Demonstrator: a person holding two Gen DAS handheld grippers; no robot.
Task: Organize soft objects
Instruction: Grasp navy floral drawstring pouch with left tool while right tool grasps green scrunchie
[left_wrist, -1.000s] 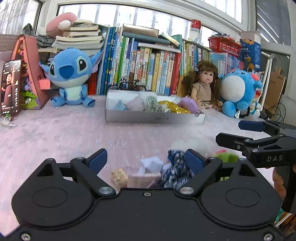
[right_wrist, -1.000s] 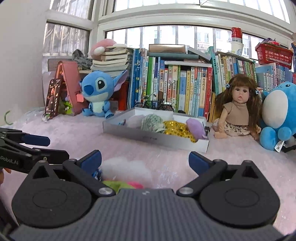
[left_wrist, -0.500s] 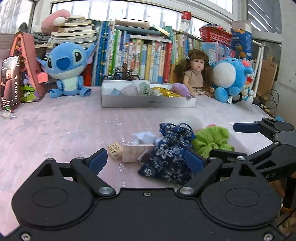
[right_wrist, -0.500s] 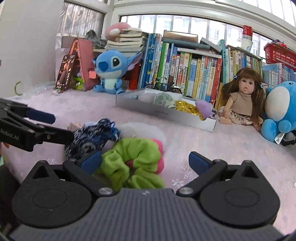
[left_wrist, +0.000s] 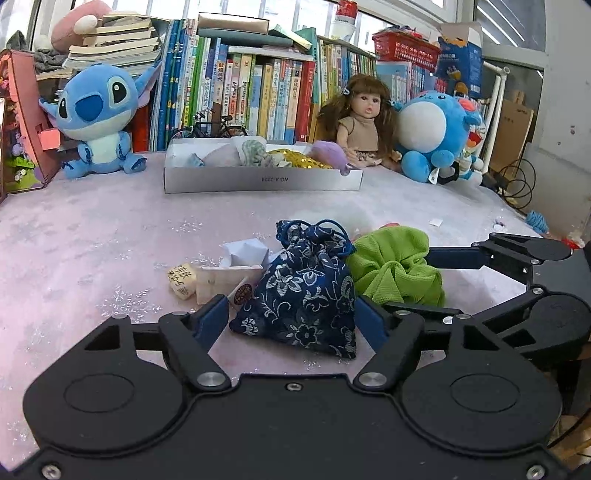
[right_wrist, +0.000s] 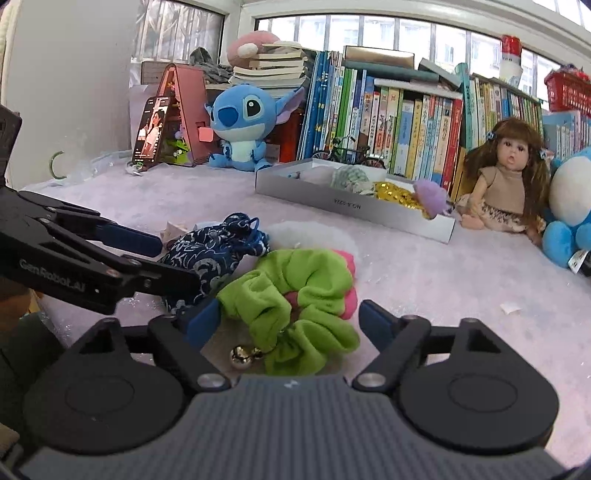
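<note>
Left wrist view: your left gripper (left_wrist: 291, 319), fingers spread, straddles the blue pouch (left_wrist: 306, 291) on the pink cloth (left_wrist: 92, 236). Right gripper (right_wrist: 284, 321), likewise spread, frames the green scrunchie (right_wrist: 295, 295). Sink low, close mid-body; contact possibly not yet made. White box (left_wrist: 258, 181) lies beyond.

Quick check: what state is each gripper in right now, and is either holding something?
Left gripper: open, straddling the blue floral pouch, not gripping.
Right gripper: open, around the green scrunchie, not gripping.
</note>
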